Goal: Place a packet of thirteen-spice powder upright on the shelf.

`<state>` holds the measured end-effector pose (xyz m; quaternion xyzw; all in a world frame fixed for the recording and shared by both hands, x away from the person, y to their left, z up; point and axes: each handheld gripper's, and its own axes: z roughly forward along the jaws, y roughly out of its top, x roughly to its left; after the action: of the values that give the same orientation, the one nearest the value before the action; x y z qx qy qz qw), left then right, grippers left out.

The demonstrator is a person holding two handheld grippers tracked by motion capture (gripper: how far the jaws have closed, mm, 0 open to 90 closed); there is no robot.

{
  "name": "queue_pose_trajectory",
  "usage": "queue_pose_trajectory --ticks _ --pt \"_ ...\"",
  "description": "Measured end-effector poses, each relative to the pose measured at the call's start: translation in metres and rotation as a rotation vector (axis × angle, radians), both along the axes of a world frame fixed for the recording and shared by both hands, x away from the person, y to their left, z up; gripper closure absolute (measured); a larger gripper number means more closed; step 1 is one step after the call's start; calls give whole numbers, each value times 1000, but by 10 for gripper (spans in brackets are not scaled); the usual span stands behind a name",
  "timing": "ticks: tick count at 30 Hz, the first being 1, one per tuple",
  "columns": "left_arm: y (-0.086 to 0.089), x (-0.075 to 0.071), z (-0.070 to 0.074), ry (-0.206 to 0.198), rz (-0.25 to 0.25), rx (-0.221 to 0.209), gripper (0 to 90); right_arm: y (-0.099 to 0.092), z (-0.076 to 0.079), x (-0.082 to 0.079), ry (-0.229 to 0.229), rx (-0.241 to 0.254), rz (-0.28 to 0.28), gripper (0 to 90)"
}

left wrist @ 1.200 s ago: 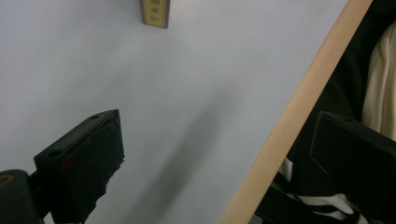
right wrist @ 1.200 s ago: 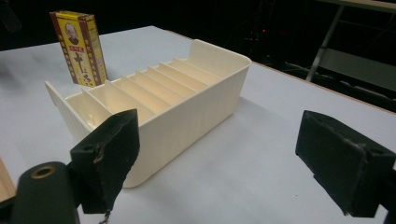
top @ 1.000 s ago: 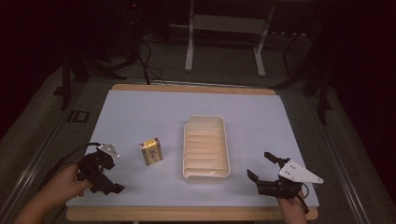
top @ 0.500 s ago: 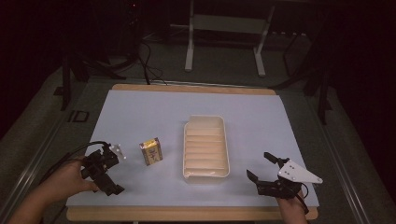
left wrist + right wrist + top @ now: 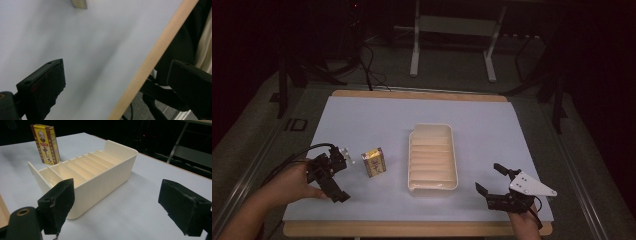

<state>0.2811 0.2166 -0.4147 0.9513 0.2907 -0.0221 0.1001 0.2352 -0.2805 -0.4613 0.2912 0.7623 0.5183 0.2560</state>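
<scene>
A small yellow and red box (image 5: 374, 162) stands on the white table sheet, left of a cream slotted tray (image 5: 432, 128). My left gripper (image 5: 341, 176) is just left of the box, held in a hand, its jaws wide open and empty. In the left gripper view, the left gripper (image 5: 117, 82) looks across the sheet, with the box (image 5: 78, 3) at the top edge. My right gripper (image 5: 491, 179) is near the tray's front right corner, open and empty. The right gripper view shows the right gripper (image 5: 122, 205) facing the tray (image 5: 105, 177), with the box (image 5: 46, 143) upright behind it.
The table's wooden front edge (image 5: 412, 229) runs close under both hands; the same edge (image 5: 150, 60) crosses the left gripper view with a dark chair beyond. Cables (image 5: 287, 162) trail off the left side. Metal stand legs (image 5: 414, 45) are on the floor behind the table.
My left gripper has shifted right and slightly away from the front edge, closer to the box, and turned a little. The right gripper, tray and box have not moved.
</scene>
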Motion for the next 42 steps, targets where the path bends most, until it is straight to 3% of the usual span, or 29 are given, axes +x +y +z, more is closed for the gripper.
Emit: queue_pose_trajectory --ticks 8,13,20,26,29,33,36,42 --pt "-8 11 5 -1 -18 2 22 0 0 0 2 -2 5 137" --pt "-17 24 11 -32 -25 8 39 0 0 0 1 -6 0 137" --pt "-24 35 15 -61 -42 8 137 0 0 0 4 -2 7 137" --pt "-32 43 17 -64 -66 9 150 0 0 0 4 0 8 137" --pt "-34 47 20 -62 -70 -1 167 0 0 0 4 -1 11 137" --pt "-35 51 22 -98 -75 -25 189 0 0 0 9 12 21 137" --pt "-35 55 21 -111 -63 -64 204 0 0 0 10 9 21 137" --pt "-38 61 18 -138 -52 -75 311 0 0 0 10 9 22 137"
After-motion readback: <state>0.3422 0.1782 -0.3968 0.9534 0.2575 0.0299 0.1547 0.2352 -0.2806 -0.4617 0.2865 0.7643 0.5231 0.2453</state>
